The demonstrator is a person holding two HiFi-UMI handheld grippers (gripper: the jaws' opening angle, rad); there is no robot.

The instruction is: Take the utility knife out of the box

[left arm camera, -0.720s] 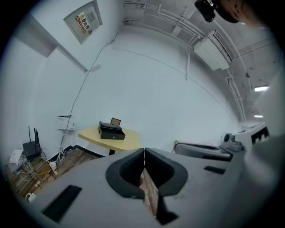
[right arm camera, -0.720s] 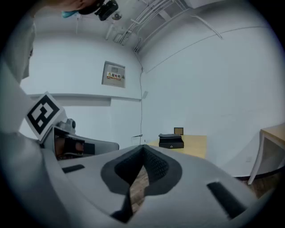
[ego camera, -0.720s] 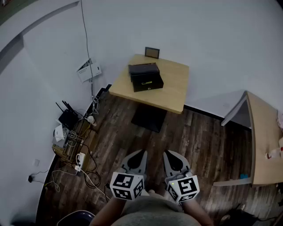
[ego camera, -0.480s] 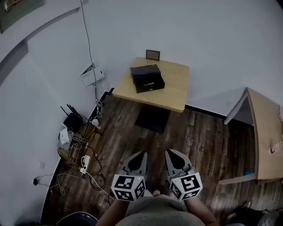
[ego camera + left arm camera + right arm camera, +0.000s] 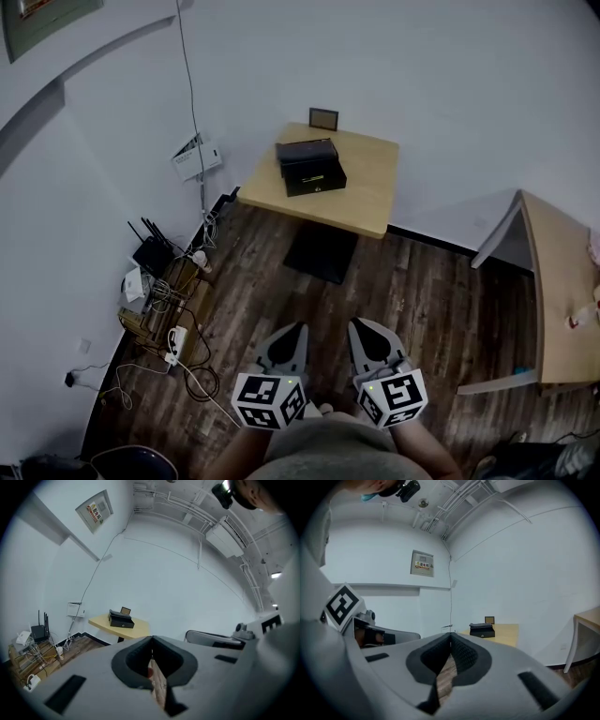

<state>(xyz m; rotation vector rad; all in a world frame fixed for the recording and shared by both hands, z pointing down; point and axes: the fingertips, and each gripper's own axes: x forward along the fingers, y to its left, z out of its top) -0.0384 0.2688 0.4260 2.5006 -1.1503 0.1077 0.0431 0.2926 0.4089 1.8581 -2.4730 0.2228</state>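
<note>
Floorboards of dark, worn wood (image 5: 403, 291) fill the middle of the head view. The person stands on them, well apart from the small square tabletop of pale wood (image 5: 367, 192) set against the white wall. Toward the far left corner of that tabletop rests the black rectangular box (image 5: 313, 174), with a dark lid-like slab over its rear part (whether it is shut or propped I cannot tell from here). The utility knife itself is not visible. Just behind the box, at the wall, stands a small dark picture frame (image 5: 323, 118).

The left hand-held gripper (image 5: 299, 329) and the right hand-held gripper (image 5: 355, 325) are side by side, close to the person's body at the bottom of the head view. Both point roughly toward the tabletop and are far from it. In the left gripper view the two grey jaws meet at their tips with nothing between them. The right gripper view shows the same: jaws pressed together and empty.

To the person's left, along the wall, a black router with upright antennas (image 5: 145, 251) sits by a tangle of cables and a white power strip (image 5: 172, 339). A second pale wooden table (image 5: 562, 291) runs along the right edge.
</note>
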